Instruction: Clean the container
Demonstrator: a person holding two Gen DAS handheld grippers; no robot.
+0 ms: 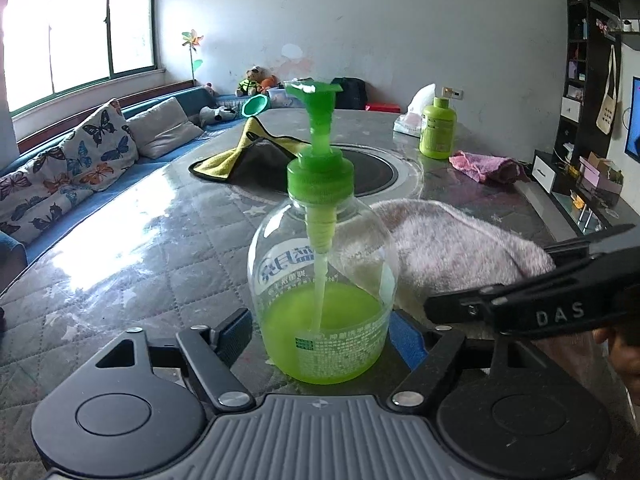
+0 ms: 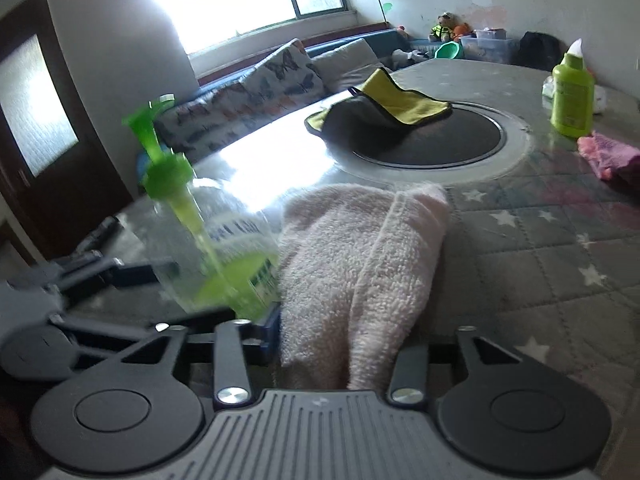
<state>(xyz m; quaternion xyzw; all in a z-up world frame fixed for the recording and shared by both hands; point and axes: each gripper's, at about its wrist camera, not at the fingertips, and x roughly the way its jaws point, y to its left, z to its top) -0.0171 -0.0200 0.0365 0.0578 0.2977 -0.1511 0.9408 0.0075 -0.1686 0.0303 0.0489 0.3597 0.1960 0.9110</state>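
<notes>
Two containers stand on my tabletop [image 1: 120,248]. My left gripper [image 1: 322,340] pinches the clear pump bottle [image 1: 322,280] between its fingers [image 1: 236,330]; it stands upright, green liquid [image 1: 344,320] filling its lower third, nozzle pointing away from me. My right gripper [image 2: 352,344] pinches a pale pink towel [image 2: 360,256] touching the bottle's side. An opaque green bottle [image 1: 437,128] stands well apart, beyond the tabletop's dark round inset.

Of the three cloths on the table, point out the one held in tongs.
The pale pink fluffy towel, gripped by the right tongs beside the clear pump bottle. The yellow-and-grey cloth and bright pink cloth lie untouched farther off.
</notes>
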